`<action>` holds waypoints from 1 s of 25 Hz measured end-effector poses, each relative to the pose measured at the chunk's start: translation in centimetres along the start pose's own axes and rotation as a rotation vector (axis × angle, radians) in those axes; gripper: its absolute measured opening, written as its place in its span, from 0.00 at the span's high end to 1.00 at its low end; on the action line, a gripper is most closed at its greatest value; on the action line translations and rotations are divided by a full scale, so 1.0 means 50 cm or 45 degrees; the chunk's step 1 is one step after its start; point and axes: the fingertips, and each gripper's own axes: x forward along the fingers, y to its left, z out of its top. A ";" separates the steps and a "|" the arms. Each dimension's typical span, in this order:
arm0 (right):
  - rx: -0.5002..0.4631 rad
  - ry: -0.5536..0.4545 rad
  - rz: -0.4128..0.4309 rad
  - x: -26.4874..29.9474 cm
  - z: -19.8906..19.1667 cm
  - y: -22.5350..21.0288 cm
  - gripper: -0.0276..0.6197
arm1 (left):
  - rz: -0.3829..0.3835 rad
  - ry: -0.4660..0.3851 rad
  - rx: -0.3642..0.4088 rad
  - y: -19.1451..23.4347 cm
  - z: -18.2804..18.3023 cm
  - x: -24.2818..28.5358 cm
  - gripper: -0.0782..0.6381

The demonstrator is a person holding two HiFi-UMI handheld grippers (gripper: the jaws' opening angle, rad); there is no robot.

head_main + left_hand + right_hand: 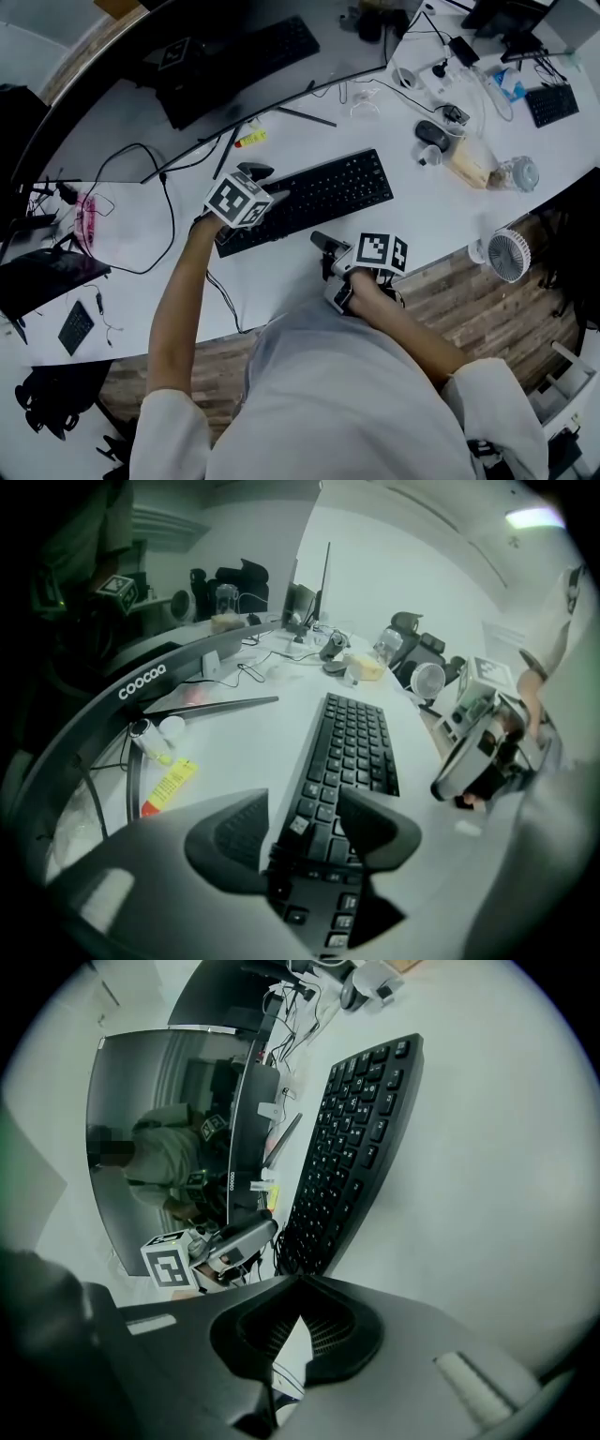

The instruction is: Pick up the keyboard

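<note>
A black keyboard (314, 195) lies flat on the white desk (441, 211), slanting up to the right. My left gripper (270, 194) is at its left end. In the left gripper view the open jaws (302, 829) straddle the keyboard's (352, 747) near corner, one finger (230, 836) over the desk and the other (377, 825) over the keys. My right gripper (321, 242) hovers just in front of the keyboard's near edge. Its jaws (298, 1283) are shut with nothing between them, and the keyboard (352, 1152) runs away ahead of it.
A curved monitor (112, 103) arcs across the back left, its stand legs (281, 114) and a yellow marker (249, 139) just behind the keyboard. Cables (150, 211) loop at left. A mouse (431, 134), a small fan (508, 253) and clutter sit at right.
</note>
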 end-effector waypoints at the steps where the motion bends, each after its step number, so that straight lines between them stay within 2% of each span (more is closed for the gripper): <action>1: 0.000 0.003 -0.004 0.002 0.000 -0.002 0.97 | -0.002 0.010 -0.002 0.002 -0.001 0.004 0.89; 6: 0.012 0.031 -0.002 0.011 -0.002 -0.003 0.96 | -0.036 0.054 -0.028 0.009 -0.008 0.022 0.89; 12: -0.013 0.057 -0.011 0.022 -0.005 -0.003 0.96 | -0.060 0.044 -0.044 0.017 -0.011 0.037 0.89; 16: 0.011 0.070 -0.025 0.029 -0.007 -0.016 0.96 | -0.083 0.052 -0.031 0.017 -0.008 0.041 0.89; 22: 0.006 0.058 -0.071 0.048 0.005 -0.034 0.96 | -0.168 0.078 -0.003 0.004 0.000 0.053 0.89; 25: 0.010 0.064 -0.082 0.062 0.009 -0.041 0.96 | -0.173 0.146 0.021 0.003 -0.011 0.065 0.89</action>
